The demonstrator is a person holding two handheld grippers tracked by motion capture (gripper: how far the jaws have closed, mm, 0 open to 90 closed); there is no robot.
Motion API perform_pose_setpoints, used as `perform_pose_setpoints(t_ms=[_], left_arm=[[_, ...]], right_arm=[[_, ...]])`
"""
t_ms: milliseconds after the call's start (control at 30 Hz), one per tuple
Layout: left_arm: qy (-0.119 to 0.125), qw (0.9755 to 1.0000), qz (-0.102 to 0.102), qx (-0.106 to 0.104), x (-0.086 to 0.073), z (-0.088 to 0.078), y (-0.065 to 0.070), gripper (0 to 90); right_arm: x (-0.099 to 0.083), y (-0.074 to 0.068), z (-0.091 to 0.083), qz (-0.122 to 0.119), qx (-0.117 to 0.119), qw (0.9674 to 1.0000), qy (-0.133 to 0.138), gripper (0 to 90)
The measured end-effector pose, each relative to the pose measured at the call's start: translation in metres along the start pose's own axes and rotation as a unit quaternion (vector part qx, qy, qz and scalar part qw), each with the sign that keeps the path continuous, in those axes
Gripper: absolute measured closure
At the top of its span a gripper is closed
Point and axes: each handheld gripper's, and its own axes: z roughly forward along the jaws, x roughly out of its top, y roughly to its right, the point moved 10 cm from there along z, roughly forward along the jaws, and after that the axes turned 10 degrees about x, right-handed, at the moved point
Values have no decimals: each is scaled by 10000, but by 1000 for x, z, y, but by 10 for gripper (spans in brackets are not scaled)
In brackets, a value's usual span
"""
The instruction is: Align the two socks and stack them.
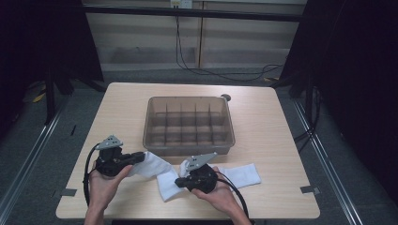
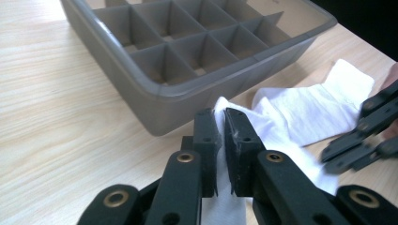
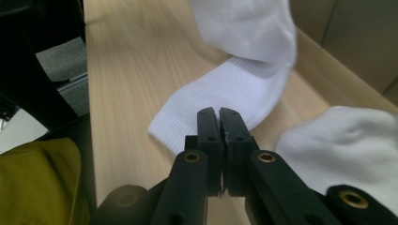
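Pale wooden tabletop (image 1: pixel 117 108) carries a grey divided box (image 1: pixel 189 124). Near its front edge lie white socks (image 1: pixel 162 180). Left tongs (image 2: pixel 220 133) are clenched on sock cloth just beside the box; right tongs (image 3: pixel 219 123) are closed on the sock's edge.

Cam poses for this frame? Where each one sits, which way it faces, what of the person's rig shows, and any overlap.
High view: above the person's side, facing forward and down on the table; shows both hands, left gripper, right gripper, divided tray.
Left gripper view: rides the left gripper, facing the tray; its jaws pinch a white sock.
Right gripper view: rides the right gripper, jaws shut at another white sock's edge.
Shared: high and left gripper views both show tray and socks.
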Motion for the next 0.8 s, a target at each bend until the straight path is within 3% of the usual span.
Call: perform_pose_setpoints(t_ms=[167,200,267,367,400,533,600,700,800], left_arm=[[-1,9999,-118,-90,-1,-5,-5,846],[-7,9999,-152,-20,-1,-4,-7,840],[-90,9996,-133,238,-3,-1,-14,763],[34,9993,-257,251,-1,-2,-16,686],[35,9994,-205,265,-2,-2,-15,671],[-60,9999,45,-66,-8,3,1,661],[-144,9997,-38,-202,-15,12,9,676],[-427,9978,345,-364,-29,29,28,693],[-614,9948,540,-601,-39,46,47,686]], right_arm=[[5,9,-27,70,-83,9998,175,879],[5,12,-30,120,-111,9997,180,879],[3,21,-34,198,-239,9994,172,878],[-2,32,-34,284,-389,9988,88,878],[-2,34,-34,332,-369,9987,122,878],[-6,40,-34,408,-398,9983,78,874],[-10,42,-34,426,-451,9981,-6,871],[-15,46,-33,536,-526,9972,-64,840],[-21,49,-34,606,-572,9965,-78,787]])
